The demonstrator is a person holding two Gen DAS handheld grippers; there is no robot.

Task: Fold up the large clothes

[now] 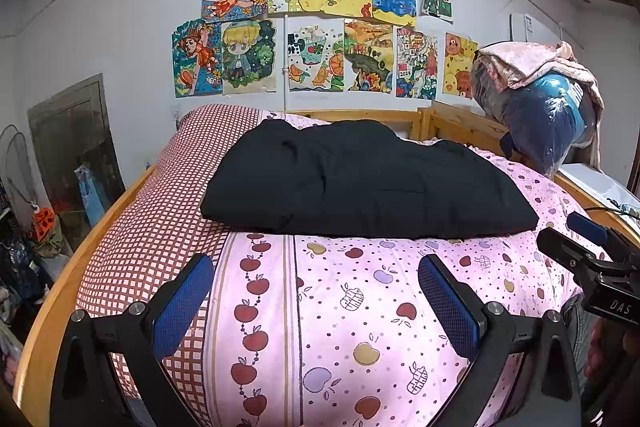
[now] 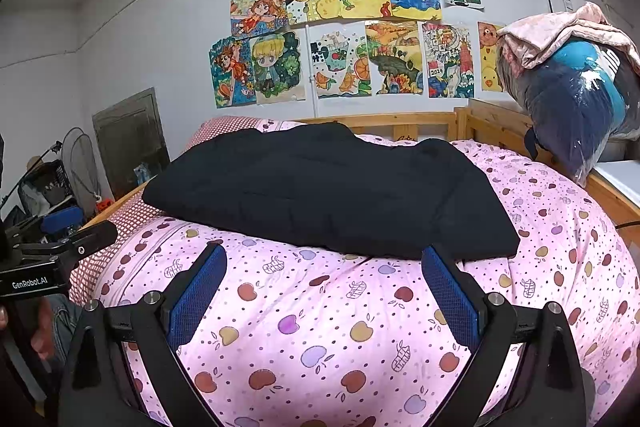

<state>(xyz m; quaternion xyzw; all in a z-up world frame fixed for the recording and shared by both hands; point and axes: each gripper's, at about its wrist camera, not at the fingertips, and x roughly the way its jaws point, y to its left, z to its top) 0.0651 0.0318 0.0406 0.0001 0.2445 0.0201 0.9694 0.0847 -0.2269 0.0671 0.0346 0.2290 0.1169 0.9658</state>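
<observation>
A pink apple-print quilt covers the bed; the folded black garment lies on it, beyond both grippers. The left gripper and right gripper hover with fingers wide apart — holding nothing. Only the left view shows the orange toy on the floor.

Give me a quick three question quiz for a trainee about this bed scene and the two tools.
1. True or false: the left tool is shut on the black garment.
2. Which best describes the black garment? A) hanging on the wall B) folded flat on the pink apple-print quilt C) on the floor
3. Fill in: the right tool has its fingers ____ with nothing between them.

Key: 1 false; 2 B; 3 open.
</observation>
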